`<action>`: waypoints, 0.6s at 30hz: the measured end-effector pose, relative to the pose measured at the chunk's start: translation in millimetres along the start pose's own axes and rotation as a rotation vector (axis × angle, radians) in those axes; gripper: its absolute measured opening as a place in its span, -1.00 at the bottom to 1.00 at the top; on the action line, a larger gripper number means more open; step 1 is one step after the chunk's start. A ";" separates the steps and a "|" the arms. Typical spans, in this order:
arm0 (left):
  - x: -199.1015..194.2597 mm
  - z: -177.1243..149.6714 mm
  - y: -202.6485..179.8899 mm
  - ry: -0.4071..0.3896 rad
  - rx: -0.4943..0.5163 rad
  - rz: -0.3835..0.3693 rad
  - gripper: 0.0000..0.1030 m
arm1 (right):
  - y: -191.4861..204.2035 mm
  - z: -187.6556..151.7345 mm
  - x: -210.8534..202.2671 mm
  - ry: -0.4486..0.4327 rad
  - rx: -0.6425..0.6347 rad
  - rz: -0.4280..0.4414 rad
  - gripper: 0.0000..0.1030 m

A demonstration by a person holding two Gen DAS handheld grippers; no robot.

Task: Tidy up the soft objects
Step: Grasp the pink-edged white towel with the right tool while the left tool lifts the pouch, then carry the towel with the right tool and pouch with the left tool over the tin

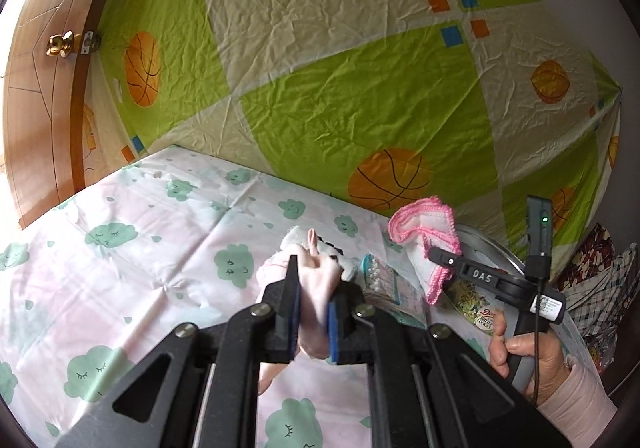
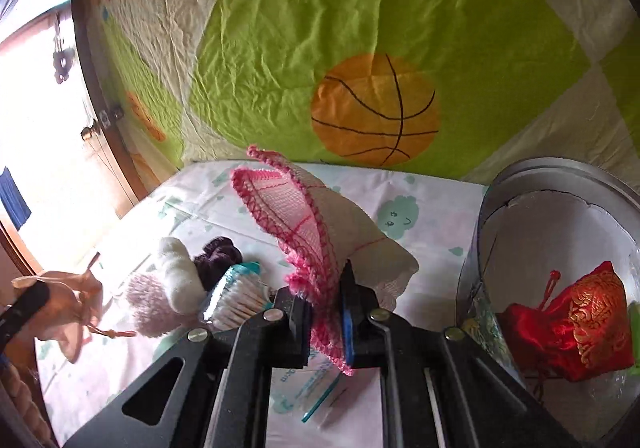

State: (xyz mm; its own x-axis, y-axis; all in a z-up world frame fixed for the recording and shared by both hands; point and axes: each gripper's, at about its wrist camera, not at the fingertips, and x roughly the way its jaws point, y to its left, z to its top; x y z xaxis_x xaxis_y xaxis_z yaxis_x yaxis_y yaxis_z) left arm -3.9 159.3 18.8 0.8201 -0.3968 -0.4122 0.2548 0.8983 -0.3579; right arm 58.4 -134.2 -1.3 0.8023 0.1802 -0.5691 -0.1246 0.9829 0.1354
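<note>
Left wrist view: left gripper (image 1: 314, 302) fingers are pinching a pale pink drawstring pouch (image 1: 318, 280) above the cloud-print bed sheet (image 1: 120, 232).

Right wrist view: right gripper (image 2: 325, 322) fingers pinch a white cloth with pink crochet edging (image 2: 316, 224). Round metal tin (image 2: 560, 208) at 3 o'clock already holds a red brocade pouch (image 2: 576, 328); fluffy socks (image 2: 168, 288) at 9 o'clock look left to sort.

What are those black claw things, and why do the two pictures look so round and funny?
They are grabbers, and a person holds one in each hand. Each has a tiny camera with a round lens that bends the picture. One picture looks along the left gripper, which is shut on a pale pink pouch. The other looks along the right gripper, which is shut on a pink-edged cloth. Both are above a bed sheet with green clouds. On it lie fluffy socks, a pack of cotton swabs, and a round metal tin holding a red pouch.
</note>
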 end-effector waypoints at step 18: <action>-15.6 3.7 -66.4 -0.046 0.079 -0.067 -0.84 | -22.4 -36.3 -92.7 -0.156 0.078 0.052 -0.76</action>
State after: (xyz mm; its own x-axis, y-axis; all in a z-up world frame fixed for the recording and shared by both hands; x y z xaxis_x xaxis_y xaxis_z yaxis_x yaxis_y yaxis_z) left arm -31.7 106.5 52.1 0.8220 -0.4493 -0.3500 0.3480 0.8826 -0.3160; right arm -34.3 -171.5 19.0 0.8777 0.2164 -0.4275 -0.1274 0.9655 0.2271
